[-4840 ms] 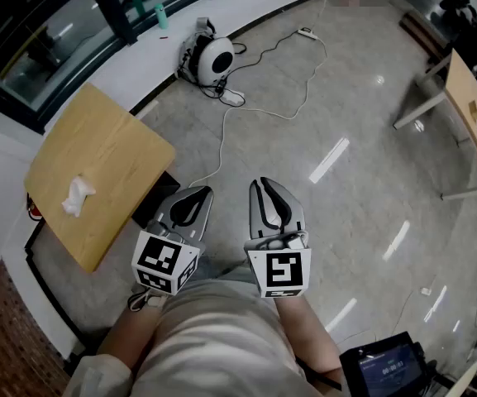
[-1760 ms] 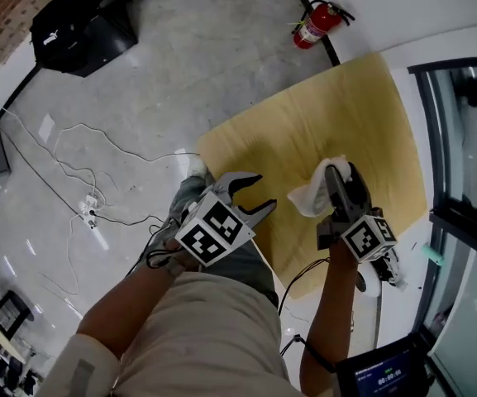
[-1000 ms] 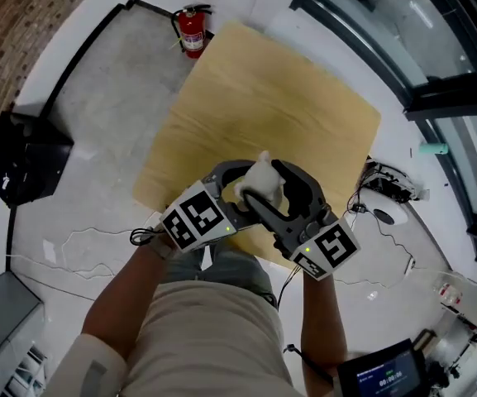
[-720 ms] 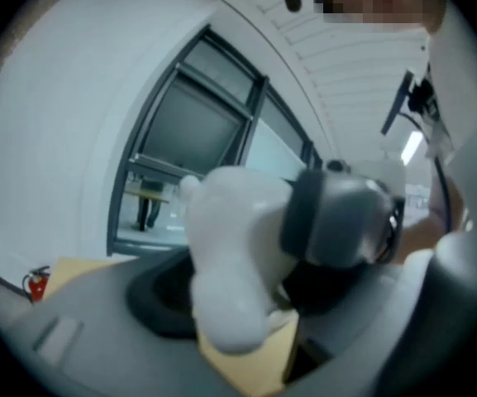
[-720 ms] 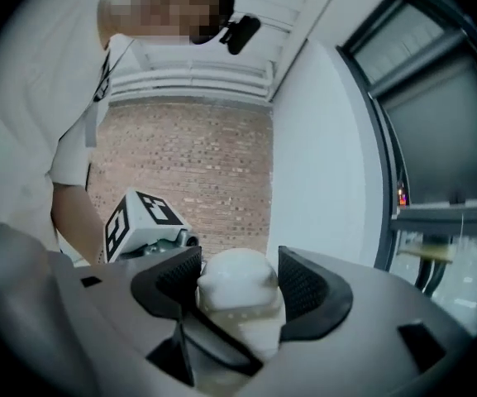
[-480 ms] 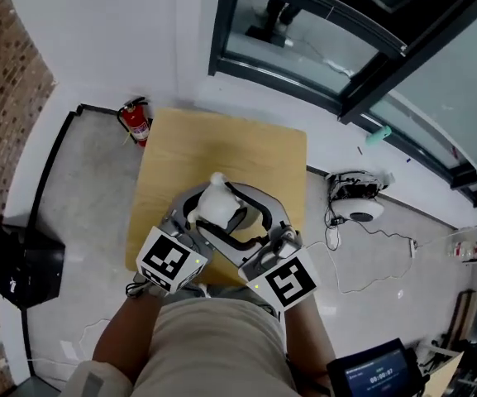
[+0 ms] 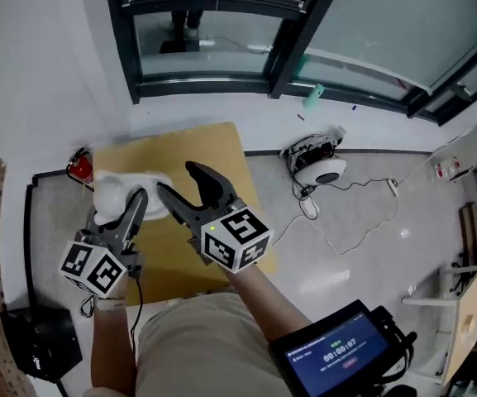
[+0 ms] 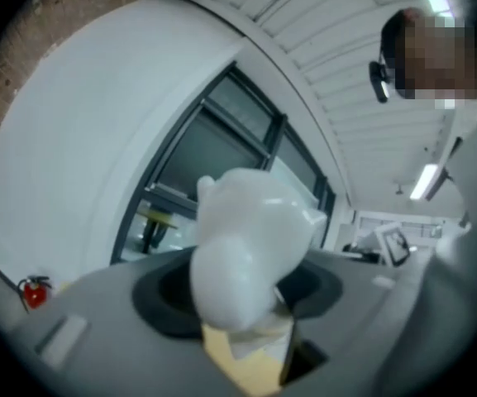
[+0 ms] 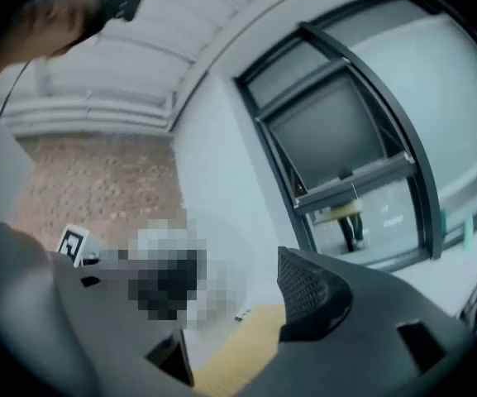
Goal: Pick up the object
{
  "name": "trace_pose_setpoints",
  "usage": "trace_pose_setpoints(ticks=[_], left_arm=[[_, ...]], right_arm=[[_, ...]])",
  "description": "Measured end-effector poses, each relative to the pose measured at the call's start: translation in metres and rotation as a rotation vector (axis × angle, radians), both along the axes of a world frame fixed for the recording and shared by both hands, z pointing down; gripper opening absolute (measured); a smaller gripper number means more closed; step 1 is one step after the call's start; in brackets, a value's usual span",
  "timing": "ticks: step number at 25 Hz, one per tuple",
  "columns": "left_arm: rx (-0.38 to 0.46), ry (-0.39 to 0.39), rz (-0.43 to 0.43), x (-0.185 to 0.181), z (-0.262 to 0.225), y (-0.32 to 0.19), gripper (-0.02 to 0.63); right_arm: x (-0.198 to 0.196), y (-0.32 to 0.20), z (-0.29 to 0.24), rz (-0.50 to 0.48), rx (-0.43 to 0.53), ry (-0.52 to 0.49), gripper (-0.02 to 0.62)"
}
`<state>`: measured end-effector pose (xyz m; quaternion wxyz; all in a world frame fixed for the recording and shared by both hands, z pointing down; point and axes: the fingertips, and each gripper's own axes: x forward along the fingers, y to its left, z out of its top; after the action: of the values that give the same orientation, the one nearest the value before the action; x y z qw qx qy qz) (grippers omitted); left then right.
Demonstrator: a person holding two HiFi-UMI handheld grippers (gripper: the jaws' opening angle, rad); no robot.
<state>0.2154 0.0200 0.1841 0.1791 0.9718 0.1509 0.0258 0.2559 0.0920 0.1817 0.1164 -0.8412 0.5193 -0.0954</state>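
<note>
The object is a soft white crumpled lump [image 7: 116,190] [image 8: 246,251]. It sits between the jaws of my left gripper [image 7: 124,209] [image 8: 240,308], which are closing and press on it, holding it up over the left end of the yellow wooden table [image 7: 209,143]. Its top bulges out past the fingertips. In the head view my right gripper [image 7: 178,180] stands just right of it, jaws spread, with nothing between them. The right gripper view shows that gripper [image 9: 230,300] open above the table's edge.
A red fire extinguisher [image 7: 78,166] stands by the wall left of the table. A white round device [image 7: 321,169] with cables lies on the floor to the right. A dark-framed window [image 7: 279,31] runs behind. A black box [image 7: 44,356] and a screen [image 7: 337,358] are near my feet.
Half a second ago both grippers flanked the white lump on the table. Now the left jaws have closed on it and carried it left, and the right gripper has come away from it.
</note>
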Motion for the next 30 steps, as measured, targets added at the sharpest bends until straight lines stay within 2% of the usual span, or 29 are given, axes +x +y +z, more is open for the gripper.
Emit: trace_pose_setpoints(ticks=[1,3,7,10,12,13,17,21,26,30], left_arm=[[0.011,0.020,0.033,-0.001,-0.006,0.007,0.247],[0.033,0.054,0.091,-0.004,-0.014,0.019,0.247],[0.025,0.089,0.112,-0.003,-0.021,0.022,0.247],[-0.017,0.131,0.112,-0.007,-0.032,0.016,0.247],[-0.030,0.150,0.103,-0.007,-0.037,0.014,0.218],[-0.030,0.149,0.102,-0.005,-0.038,0.014,0.196],[-0.054,0.139,0.095,0.000,-0.038,0.020,0.192],[-0.030,0.132,0.104,-0.001,-0.037,0.024,0.190],[-0.041,0.130,0.112,-0.001,-0.038,0.026,0.187],[-0.018,0.124,0.139,-0.001,-0.038,0.028,0.187]], right_arm=[[0.006,0.006,0.002,0.005,0.053,-0.082,0.291],[0.005,0.007,0.003,-0.027,0.097,-0.131,0.291],[-0.001,-0.005,-0.006,-0.060,0.062,-0.037,0.290],[-0.010,-0.011,-0.008,-0.120,0.068,-0.031,0.291],[-0.018,-0.016,-0.010,-0.167,0.070,-0.018,0.290],[-0.021,-0.017,-0.011,-0.179,0.071,-0.003,0.284],[-0.021,-0.014,-0.014,-0.210,0.074,0.016,0.253],[-0.027,-0.012,-0.015,-0.238,0.076,0.040,0.221],[-0.039,-0.013,-0.021,-0.274,0.070,0.116,0.126],[-0.041,-0.013,-0.021,-0.302,0.067,0.122,0.120]])
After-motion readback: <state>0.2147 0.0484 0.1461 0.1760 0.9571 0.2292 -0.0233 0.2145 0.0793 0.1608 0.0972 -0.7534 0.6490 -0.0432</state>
